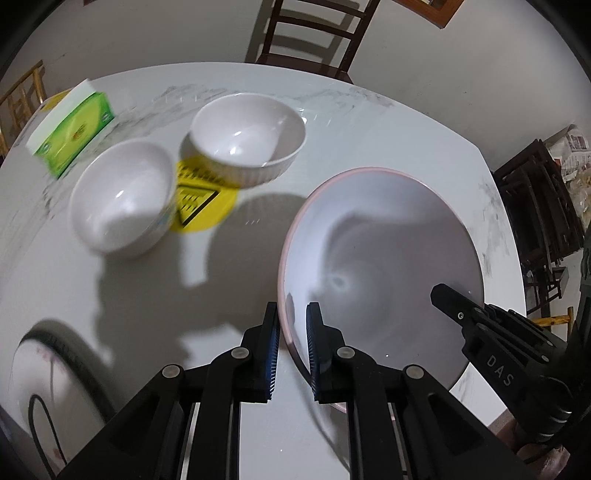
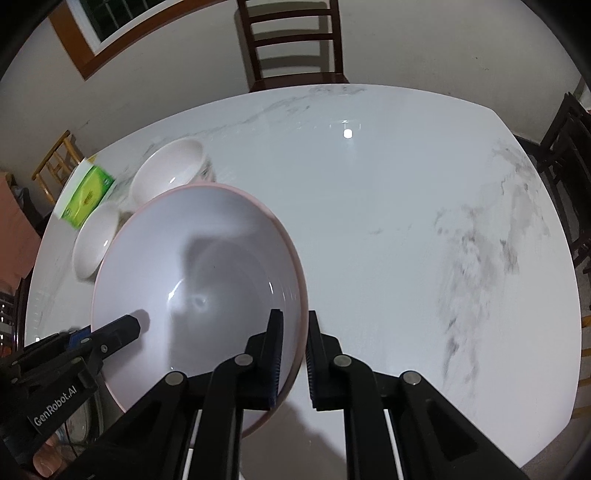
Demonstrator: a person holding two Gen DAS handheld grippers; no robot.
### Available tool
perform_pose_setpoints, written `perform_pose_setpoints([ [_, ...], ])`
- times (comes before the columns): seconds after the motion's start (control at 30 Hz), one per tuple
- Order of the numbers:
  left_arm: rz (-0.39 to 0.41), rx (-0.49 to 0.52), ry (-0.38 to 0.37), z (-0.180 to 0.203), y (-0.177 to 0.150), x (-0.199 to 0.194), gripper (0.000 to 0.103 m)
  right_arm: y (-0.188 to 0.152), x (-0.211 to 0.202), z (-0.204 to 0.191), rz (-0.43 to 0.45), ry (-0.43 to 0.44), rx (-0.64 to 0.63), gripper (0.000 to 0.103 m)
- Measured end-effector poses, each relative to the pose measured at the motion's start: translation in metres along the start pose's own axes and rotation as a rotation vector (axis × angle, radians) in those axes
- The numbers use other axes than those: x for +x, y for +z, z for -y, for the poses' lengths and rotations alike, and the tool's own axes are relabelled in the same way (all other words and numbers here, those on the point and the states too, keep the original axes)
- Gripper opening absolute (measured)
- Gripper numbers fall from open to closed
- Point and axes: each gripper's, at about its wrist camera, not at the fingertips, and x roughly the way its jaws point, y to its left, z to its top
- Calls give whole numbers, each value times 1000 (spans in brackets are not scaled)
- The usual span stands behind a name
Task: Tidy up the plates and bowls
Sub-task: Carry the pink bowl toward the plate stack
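Far left in the left wrist view: green and white cardboard box (image 1: 70, 138) near the table edge, then small smooth white ceramic bowl (image 1: 123, 197) and, just behind it, white ceramic bowl with ribbed outer wall (image 1: 248, 137), both partly over a round yellow sticker with black markings (image 1: 201, 201). At the lower left corner, blurred edge of a white plate with dark rim (image 1: 48, 369). Right of centre: large shallow white bowl with pink rim (image 1: 384, 258), apparently lifted clear of the table, judging by its shadow on the surface. Left gripper (image 1: 293, 332) nearly closed, pinching that bowl's near-left rim; right gripper (image 2: 294, 339) likewise nearly closed, pinching the opposite rim. Two-sided grip likely chosen to keep so wide a bowl level while carried; probably bound for a spot with the smaller bowls, though not certain. Beneath everything, glossy white marble-patterned tabletop (image 2: 406, 221) with grey veining, bare on its right half. Beyond: dark wooden slat-back chair (image 2: 293, 44) against a pale wall, wood-framed window (image 2: 110, 26) upper left, more dark chairs at far right.
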Motion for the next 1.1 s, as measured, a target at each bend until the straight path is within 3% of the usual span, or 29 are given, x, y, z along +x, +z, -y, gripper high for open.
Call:
perform_pose_setpoints([
  [0.63,5,-61,23,-56,-91,-44,11,-83,-23,-52,-5,34,-42,12],
  [1.1,-27,-89,23,-78,-130,-40,11,-117,-16,-65,-49,43,-51,13],
])
